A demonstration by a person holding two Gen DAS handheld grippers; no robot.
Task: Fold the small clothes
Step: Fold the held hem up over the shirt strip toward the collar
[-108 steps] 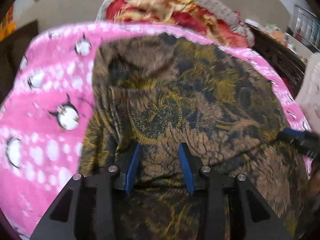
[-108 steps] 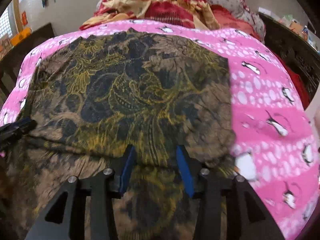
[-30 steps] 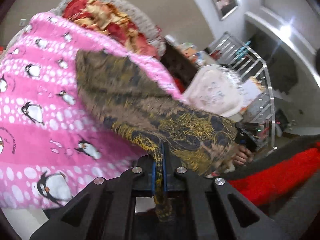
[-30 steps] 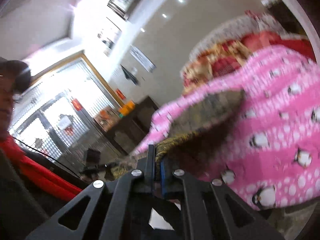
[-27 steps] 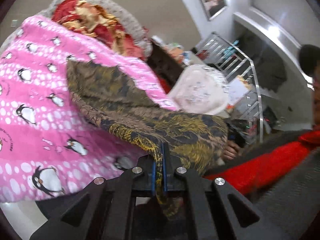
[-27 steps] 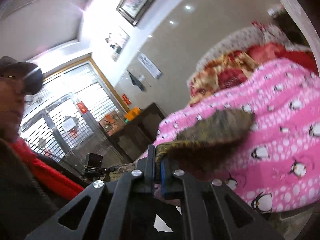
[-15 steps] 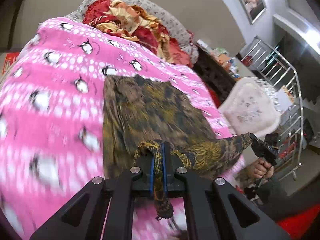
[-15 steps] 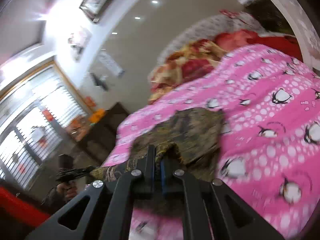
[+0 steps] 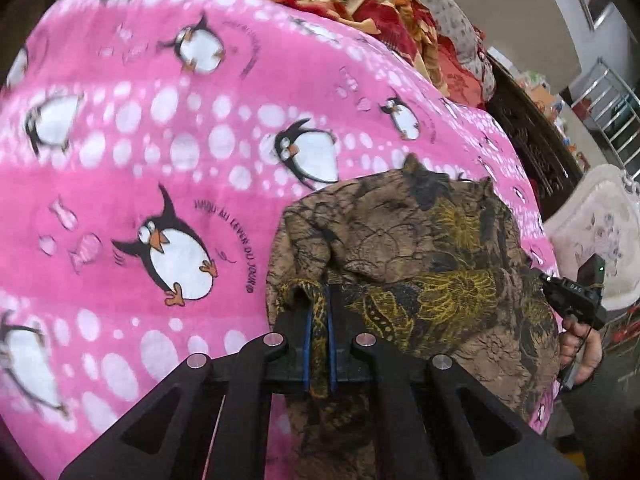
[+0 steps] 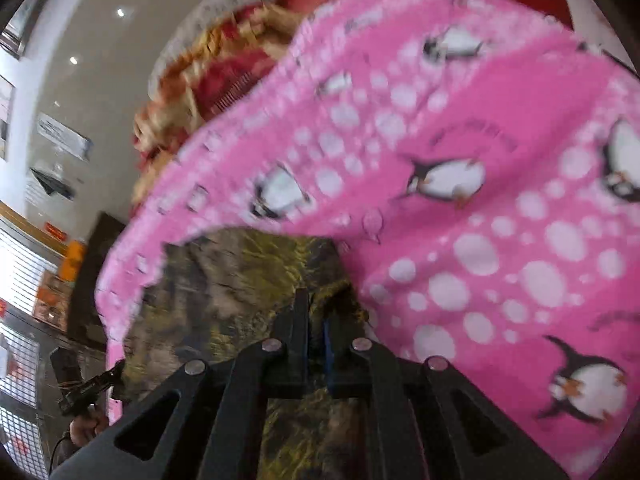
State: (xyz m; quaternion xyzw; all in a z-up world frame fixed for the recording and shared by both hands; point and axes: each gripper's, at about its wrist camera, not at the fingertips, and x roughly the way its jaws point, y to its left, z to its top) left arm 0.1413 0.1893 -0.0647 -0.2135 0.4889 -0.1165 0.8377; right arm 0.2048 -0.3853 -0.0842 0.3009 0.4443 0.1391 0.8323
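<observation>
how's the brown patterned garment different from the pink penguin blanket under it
The brown patterned garment is dark, with yellow leafy print; the pink penguin blanket is bright, with white dots and penguins. The garment is small and doubled over; the blanket spreads wide beneath it. Only the garment is pinched by the left gripper. Both are soft cloth.

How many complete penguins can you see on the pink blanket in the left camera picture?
3 whole penguins: one far, one centre, one nearer, left of the brown cloth. Others are cut off, small or blurred.

left wrist: close, down | right: blurred, perhaps likewise | shared: pink blanket [image 9: 168,184]
</observation>
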